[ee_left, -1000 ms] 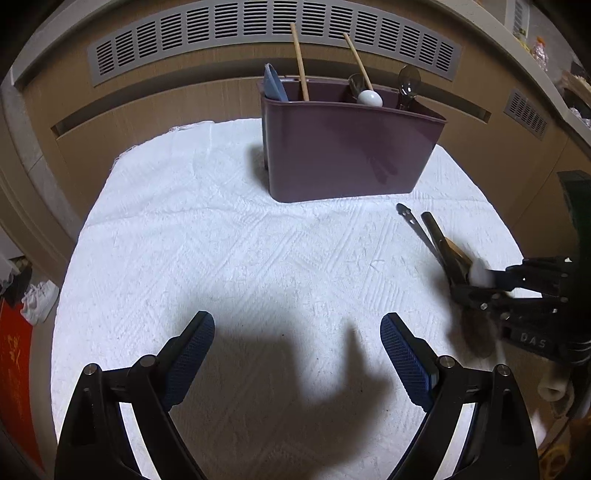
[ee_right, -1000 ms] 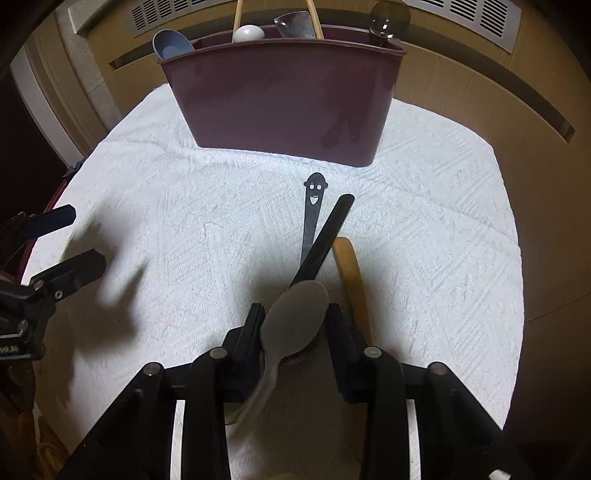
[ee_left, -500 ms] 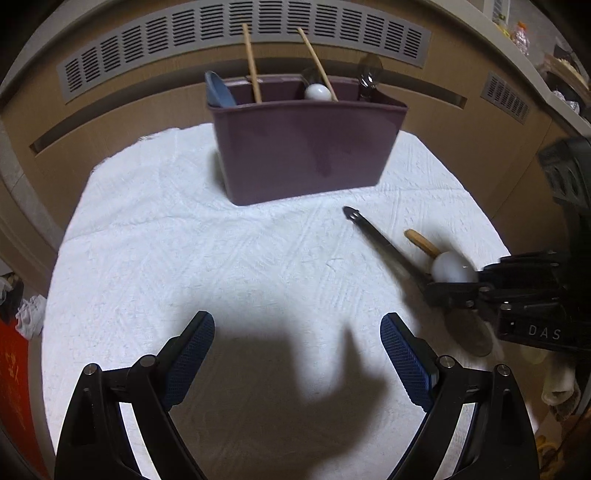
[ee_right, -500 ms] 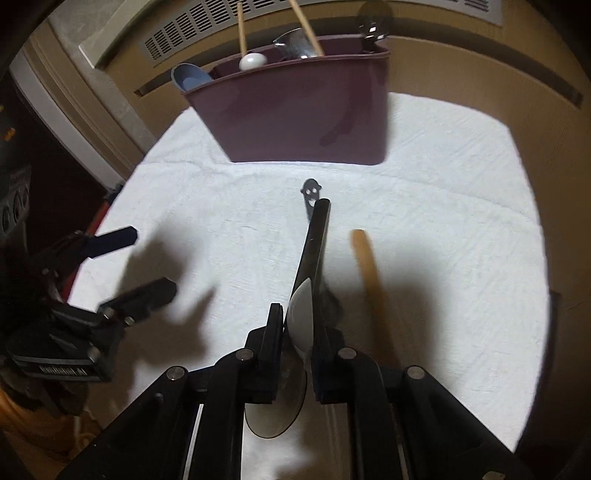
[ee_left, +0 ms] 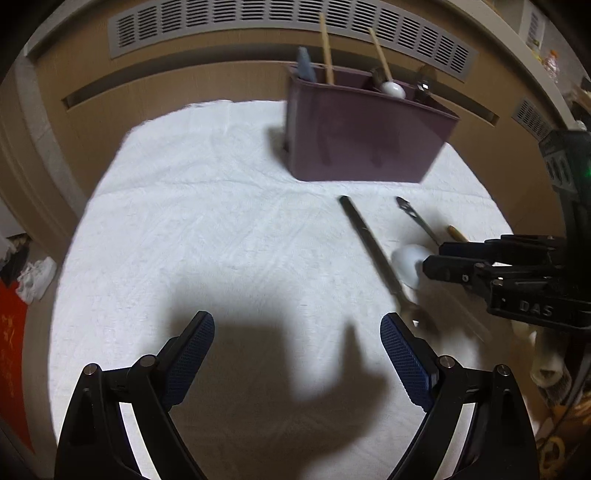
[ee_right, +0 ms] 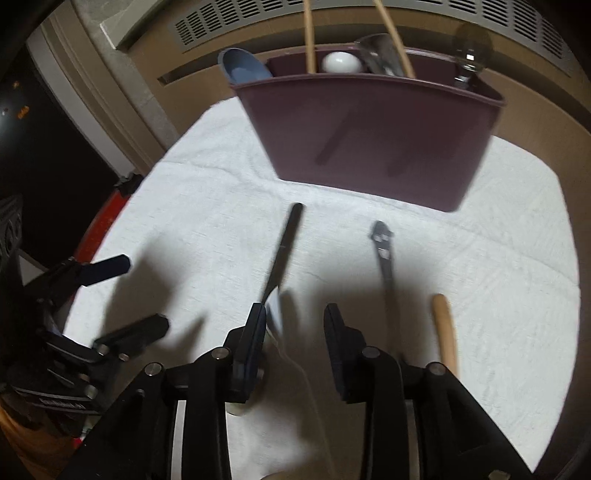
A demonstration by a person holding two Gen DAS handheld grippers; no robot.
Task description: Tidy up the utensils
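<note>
while our left claw (ee_left: 297, 354) hangs wide apart with nothing between its blue pads (ee_left: 190, 349), it sits well in front of the purple caddy (ee_left: 364, 138) and to its left, above the white towel (ee_left: 207, 221) that covers the counter. we take the caddy as our landmark: it stands upright at the far side of the towel, holding a blue scoop (ee_right: 240, 70), two wooden sticks (ee_right: 309, 35), a white spoon bowl (ee_right: 340, 62) and a clear spoon (ee_right: 469, 48).

in front of the caddy, a long black-handled utensil (ee_right: 284, 251) lies pointing toward it, its near end just beside the left finger of our right claw (ee_right: 295, 336). a white spoon (ee_left: 406, 260) sits at that same finger; motion blur keeps us from telling whether it touches the pad. the jaws of the right claw are opening, narrow as yet, and we see no pad pressing on anything.

further right, still in front of the caddy, a slim dark utensil with a cut-out face (ee_right: 382, 240) lies on the towel, and right of that lies a wooden handle (ee_right: 445, 332), apart from the claw.
</note>
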